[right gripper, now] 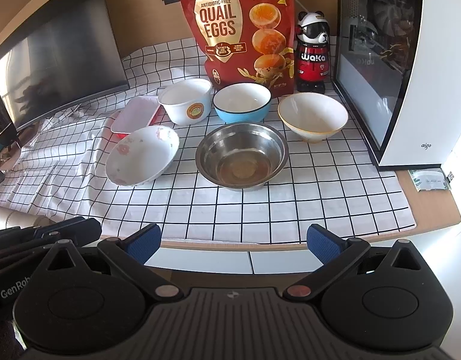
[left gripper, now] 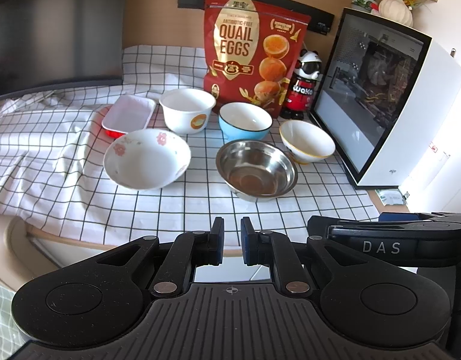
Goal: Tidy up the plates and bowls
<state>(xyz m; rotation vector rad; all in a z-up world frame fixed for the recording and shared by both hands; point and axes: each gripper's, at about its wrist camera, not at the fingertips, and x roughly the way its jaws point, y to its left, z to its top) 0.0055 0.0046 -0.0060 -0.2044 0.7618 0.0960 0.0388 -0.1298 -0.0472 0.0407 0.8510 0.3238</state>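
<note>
Several dishes sit on a checked cloth (left gripper: 170, 210): a floral bowl (left gripper: 146, 159) (right gripper: 142, 159), a steel bowl (left gripper: 256, 169) (right gripper: 242, 156), a blue bowl (left gripper: 245, 121) (right gripper: 242, 102), a yellow-rimmed white bowl (left gripper: 307, 141) (right gripper: 313, 117), a white bowl with an orange logo (left gripper: 187, 109) (right gripper: 185, 100) and a red-and-white rectangular dish (left gripper: 128, 115) (right gripper: 136, 114). My left gripper (left gripper: 232, 240) is nearly shut and empty, near the table's front edge. My right gripper (right gripper: 233, 241) is open and empty, also before the front edge.
A red quail-egg bag (left gripper: 254, 51) (right gripper: 239, 27) and a panda bottle (left gripper: 304, 87) (right gripper: 313, 51) stand behind the bowls. A white PC case (left gripper: 380, 96) (right gripper: 410, 60) stands at the right. A dark monitor (right gripper: 56, 69) stands at the left.
</note>
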